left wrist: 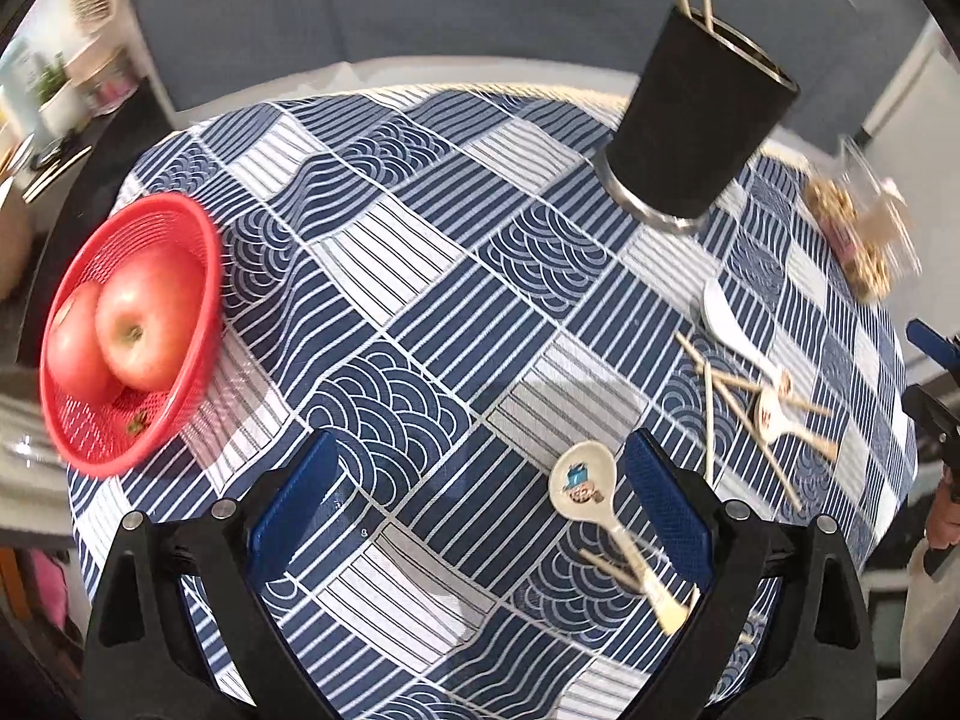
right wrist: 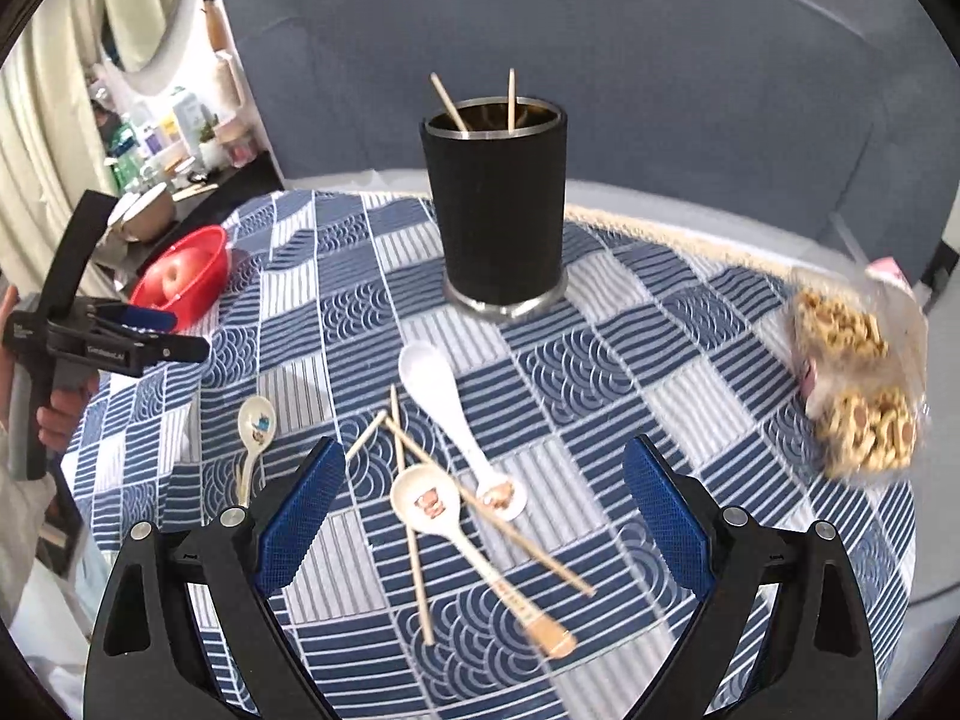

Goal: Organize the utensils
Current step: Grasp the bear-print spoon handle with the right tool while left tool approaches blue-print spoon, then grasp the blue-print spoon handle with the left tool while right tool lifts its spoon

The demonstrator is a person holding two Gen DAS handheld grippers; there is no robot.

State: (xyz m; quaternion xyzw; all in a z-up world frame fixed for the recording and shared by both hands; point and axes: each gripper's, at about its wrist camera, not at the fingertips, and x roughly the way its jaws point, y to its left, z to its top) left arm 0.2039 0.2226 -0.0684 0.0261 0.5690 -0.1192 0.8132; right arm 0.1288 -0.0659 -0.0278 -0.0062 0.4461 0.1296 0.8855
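Observation:
A black utensil cup (right wrist: 495,204) stands upright at the far side of the table with two chopsticks (right wrist: 511,99) in it. In front of it lie a white spoon (right wrist: 438,396), a cream cartoon spoon (right wrist: 429,501) and several loose chopsticks (right wrist: 492,516), crossed in a pile. My right gripper (right wrist: 483,462) hovers open over this pile, holding nothing. A second cream spoon (left wrist: 579,483) lies apart, just inside the right finger of my left gripper (left wrist: 483,456), which is open and empty above the cloth. The cup (left wrist: 702,114) is far right of it.
A red basket (left wrist: 162,199) with apples sits at the table's left edge. A clear bag of snacks (right wrist: 858,384) lies at the right edge. The blue patterned tablecloth (right wrist: 630,372) covers a round table, and a grey sofa stands behind it.

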